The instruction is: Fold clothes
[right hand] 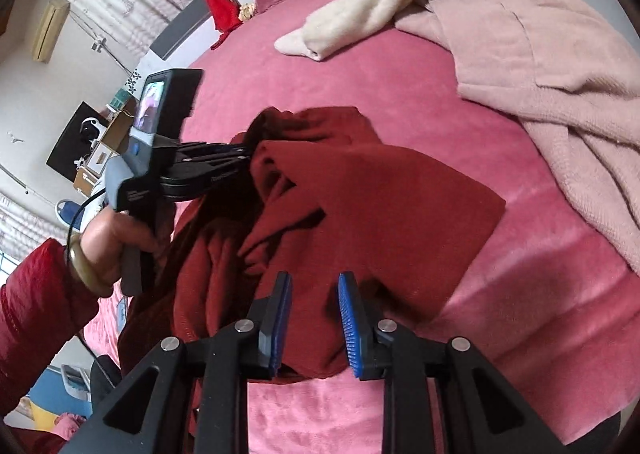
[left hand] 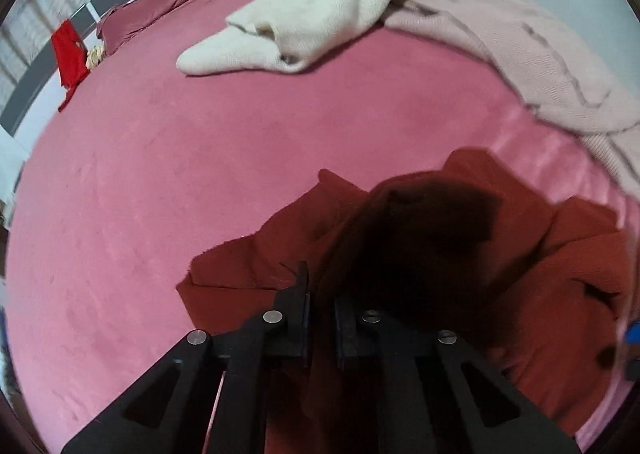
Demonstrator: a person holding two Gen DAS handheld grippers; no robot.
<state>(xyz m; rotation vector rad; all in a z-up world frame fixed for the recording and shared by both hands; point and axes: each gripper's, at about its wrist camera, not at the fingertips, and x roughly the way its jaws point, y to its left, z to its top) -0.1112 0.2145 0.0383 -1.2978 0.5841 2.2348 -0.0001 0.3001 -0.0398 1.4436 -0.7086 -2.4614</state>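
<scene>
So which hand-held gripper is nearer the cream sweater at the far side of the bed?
Left, narrowly, I'd judge. The left hand-held gripper clamps the dark red garment further up the bed toward the cream sweater; the right hand-held gripper hovers open over the garment's near edge.

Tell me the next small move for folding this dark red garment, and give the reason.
Probably bring the right gripper down and close it on the near edge of the dark red garment. Its blue-padded jaws stand open and hold nothing, while the left gripper is already shut on a bunched part of the cloth. A second grip would let the person spread it flat on the pink bedspread.
</scene>
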